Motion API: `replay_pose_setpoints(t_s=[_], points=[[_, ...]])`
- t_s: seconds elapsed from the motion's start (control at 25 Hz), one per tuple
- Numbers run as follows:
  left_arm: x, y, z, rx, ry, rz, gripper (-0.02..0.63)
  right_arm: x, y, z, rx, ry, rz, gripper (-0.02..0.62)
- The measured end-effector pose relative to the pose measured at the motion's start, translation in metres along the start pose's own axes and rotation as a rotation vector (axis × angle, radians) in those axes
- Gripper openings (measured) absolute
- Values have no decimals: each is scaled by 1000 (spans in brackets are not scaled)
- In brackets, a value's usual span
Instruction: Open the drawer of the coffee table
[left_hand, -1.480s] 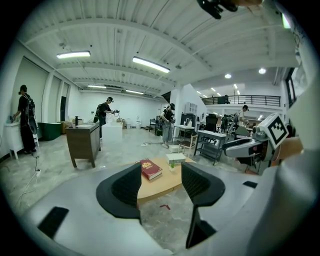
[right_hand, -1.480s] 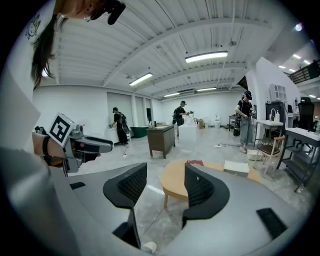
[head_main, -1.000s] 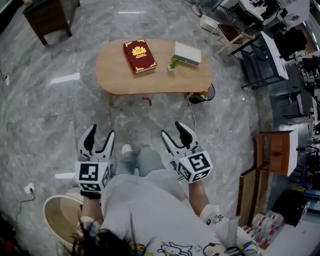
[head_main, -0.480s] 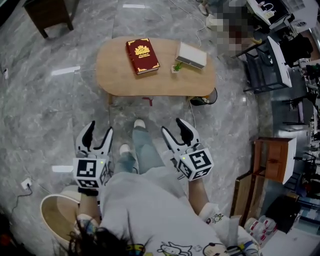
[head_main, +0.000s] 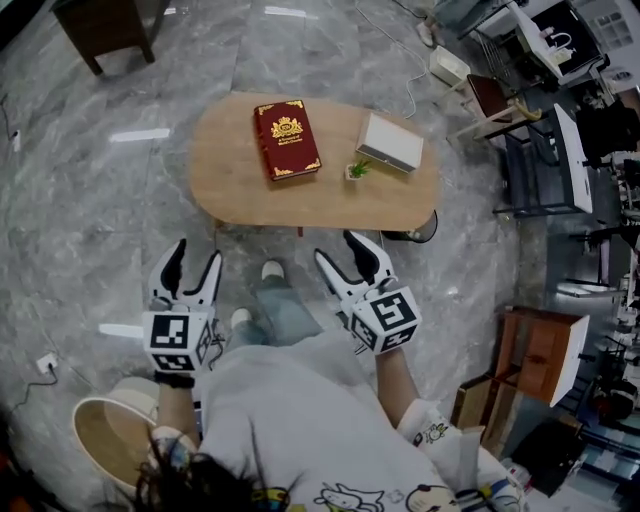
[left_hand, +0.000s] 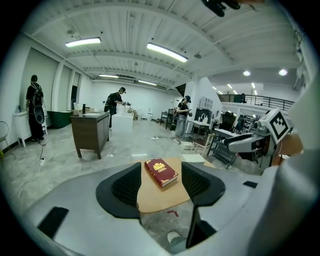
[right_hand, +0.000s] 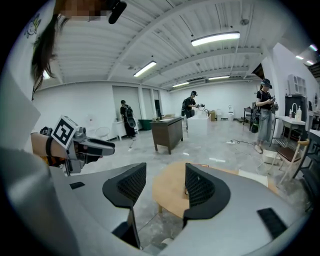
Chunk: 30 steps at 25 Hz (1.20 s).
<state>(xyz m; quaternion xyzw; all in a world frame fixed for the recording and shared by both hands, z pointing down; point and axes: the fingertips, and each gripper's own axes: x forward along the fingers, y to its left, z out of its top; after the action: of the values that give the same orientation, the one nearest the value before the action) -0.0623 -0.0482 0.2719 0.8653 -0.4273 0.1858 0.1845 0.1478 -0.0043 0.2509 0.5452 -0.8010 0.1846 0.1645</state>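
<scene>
Coffee table (head_main: 240, 170) well ahead of left gripper (head_main: 196, 255), right gripper (head_main: 342, 250); both jaws apart, empty.

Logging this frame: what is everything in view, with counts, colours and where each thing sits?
coffee table: one, light wood, oval, on the grey floor ahead of the person; no drawer shows from here
book: one, red with gold trim, flat on the table's left half
box: one, white, flat, on the table's right half
plant: one, small, green, beside the box
dark cabinet: one, brown, far left on the floor
side cabinet: one, reddish wood, right edge
basket: one, pale, round, by the person's left side
people: three, dark clothes, far across the hall
left gripper: one, white and black, open, empty, short of the table
right gripper: one, same colours, open, empty
</scene>
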Motion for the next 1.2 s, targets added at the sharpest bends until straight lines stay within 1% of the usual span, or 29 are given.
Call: replay_pose_setpoints(t_s=[0.28, 0.44, 0.6, 0.72, 0.84, 1.2], points=[[46, 2, 27, -25, -2, 79, 229, 40, -45, 26, -38, 15, 102, 210], [60, 7, 26, -33, 0, 118, 229, 59, -57, 28, -62, 30, 161, 210], [63, 11, 20, -27, 15, 136, 229, 71, -60, 24, -69, 48, 189, 210], [62, 15, 8, -29, 33, 128, 229, 78, -56, 17, -58, 61, 201, 210], [63, 21, -9, -30, 63, 104, 229, 87, -48, 7, -49, 81, 207, 210], [80, 49, -74, 2, 172, 48, 229, 124, -20, -24, -33, 109, 227, 210]])
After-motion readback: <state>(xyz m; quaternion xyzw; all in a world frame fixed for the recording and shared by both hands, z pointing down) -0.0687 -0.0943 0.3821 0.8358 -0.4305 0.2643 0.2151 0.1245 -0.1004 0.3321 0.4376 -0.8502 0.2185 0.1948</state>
